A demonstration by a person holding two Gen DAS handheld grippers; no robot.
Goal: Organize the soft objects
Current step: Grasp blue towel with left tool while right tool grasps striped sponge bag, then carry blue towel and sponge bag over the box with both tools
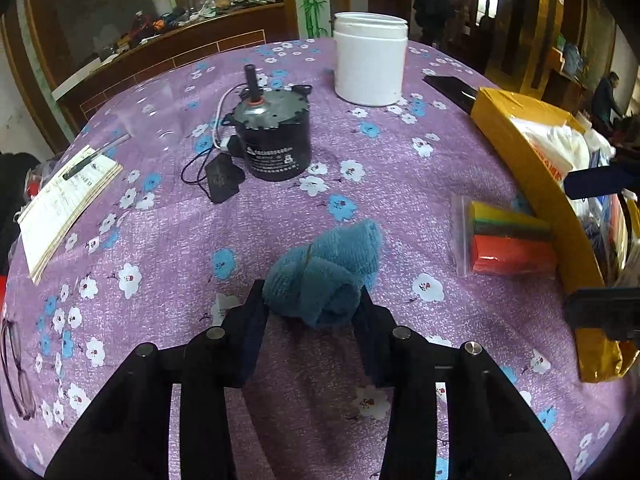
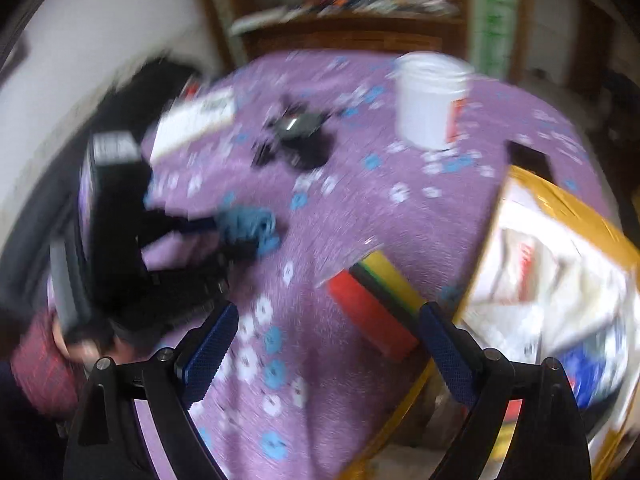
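Left gripper (image 1: 312, 300), low centre of its view, has both fingers pressed against the near end of the rolled blue towel (image 1: 326, 270), gripping it. Soft, light and squashy, the roll is best held across its middle. Right gripper (image 2: 328, 330) gapes wide and empty, bagged sponges (image 2: 376, 304) just beyond on the purple cloth (image 2: 420, 216).

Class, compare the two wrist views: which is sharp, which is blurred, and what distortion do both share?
Left wrist view: sharp; the blue towel between the left claw's fingers shows its pile. Right wrist view: motion-smeared; the white jar and sponge pack streak. Both: fisheye bending of the purple tablecloth, dark vignetted corners.
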